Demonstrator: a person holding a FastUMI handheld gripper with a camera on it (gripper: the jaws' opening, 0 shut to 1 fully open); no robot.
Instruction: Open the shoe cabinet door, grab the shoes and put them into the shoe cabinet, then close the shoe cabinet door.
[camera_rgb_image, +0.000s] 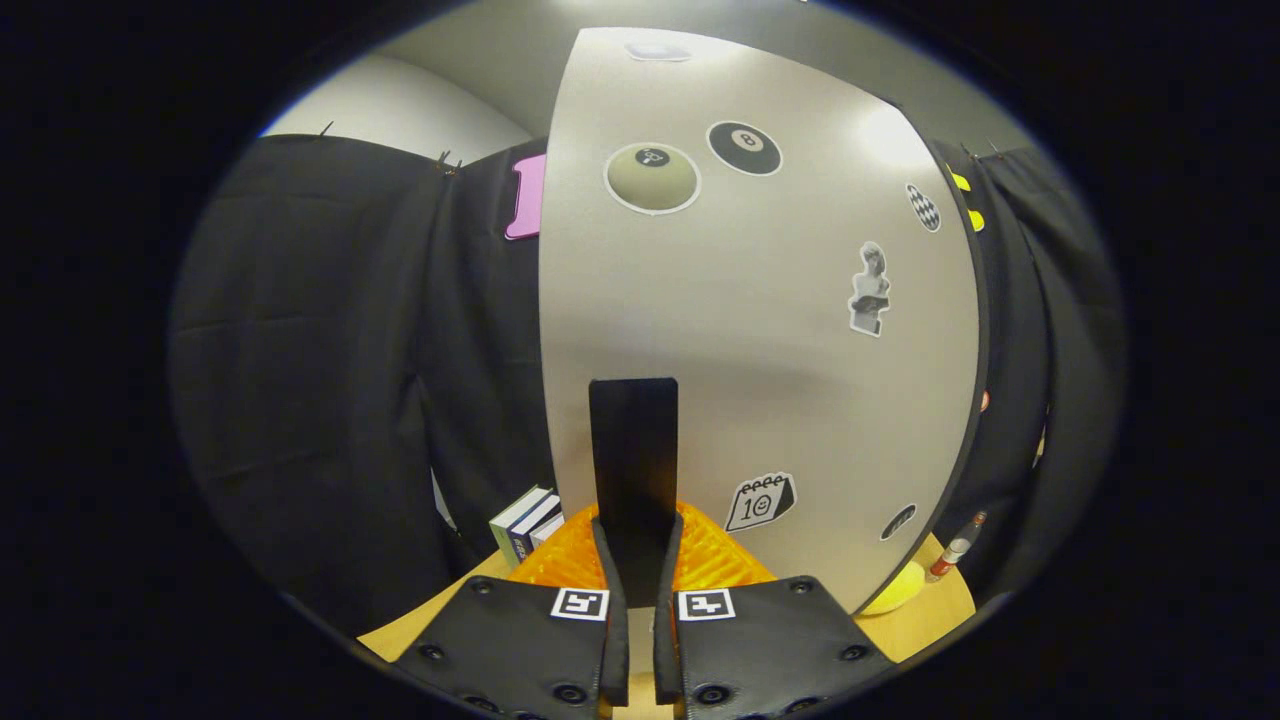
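Cabinet door (760, 330): pale panel standing upright right in front of the gripper, taking up the middle of the scene, edged dark along its right side.
Handle (633, 450): dark upright strip on the lower part of the door, rising from between the fingertips.
Gripper (640, 575): low and close to the door, pointing at it; square coded markers sit on both finger bases.
Jaws: drawn close together, with the bottom end of the handle between them; both fingers look pressed against it.
Stickers: two billiard balls (745, 148) near the top of the door, a bust figure (870, 290) toward the right, a calendar page (760, 500) just right of the handle, a few smaller ones near the right edge.
Orange object (560, 560): ribbed, lying on the table at the foot of the door, showing on both sides of the fingers; what it is cannot be told.
Books (525, 525): a small upright stack just left of the orange object.
Table (925, 615): wooden top under the gripper.
Yellow ball (895, 590): by the door's lower right corner.
Marker pen (955, 550): lying just right of the ball.
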